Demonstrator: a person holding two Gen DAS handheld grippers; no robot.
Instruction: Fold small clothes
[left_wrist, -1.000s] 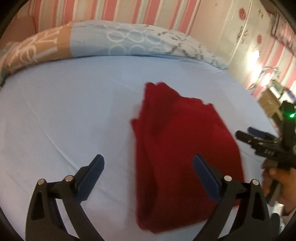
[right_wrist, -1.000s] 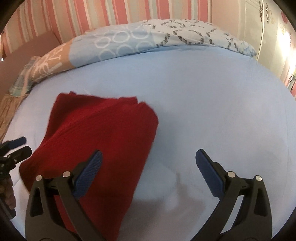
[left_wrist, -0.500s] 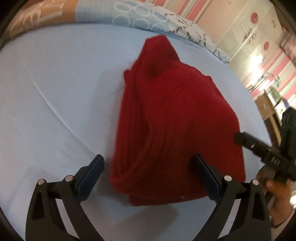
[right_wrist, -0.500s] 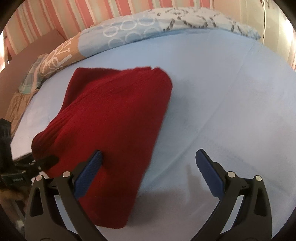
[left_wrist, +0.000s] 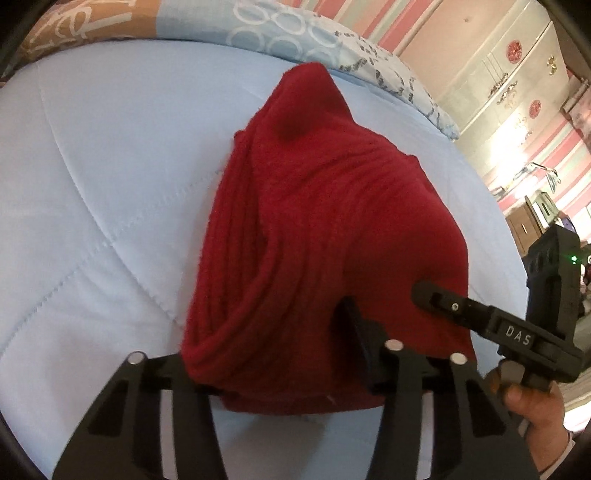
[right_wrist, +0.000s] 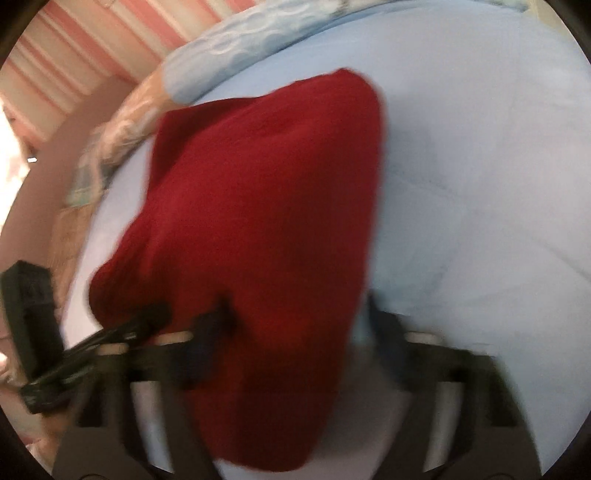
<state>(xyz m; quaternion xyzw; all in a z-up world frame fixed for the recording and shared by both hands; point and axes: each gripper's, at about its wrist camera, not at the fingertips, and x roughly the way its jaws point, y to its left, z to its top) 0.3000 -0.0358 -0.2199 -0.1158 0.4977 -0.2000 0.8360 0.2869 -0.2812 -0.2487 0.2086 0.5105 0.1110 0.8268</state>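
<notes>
A folded dark red knitted garment (left_wrist: 314, 229) lies on the light blue quilted bed (left_wrist: 92, 177). My left gripper (left_wrist: 273, 350) has its jaws around the garment's near edge, with cloth bunched between the fingers. In the left wrist view the right gripper (left_wrist: 491, 325) touches the garment's right edge, held by a hand. In the blurred right wrist view the red garment (right_wrist: 266, 206) fills the middle and my right gripper (right_wrist: 291, 332) has its jaws around the near edge. The left gripper (right_wrist: 74, 354) shows at the lower left there.
A patterned blue and tan duvet (left_wrist: 258, 33) is bunched along the far side of the bed. A pink striped wall and a white wardrobe (left_wrist: 517, 74) stand beyond the bed on the right. Bare blue sheet (right_wrist: 498, 184) lies right of the garment.
Both grippers have moved forward onto the garment's near edge and their jaws have narrowed around it. The garment now looks larger and closer in both views.
</notes>
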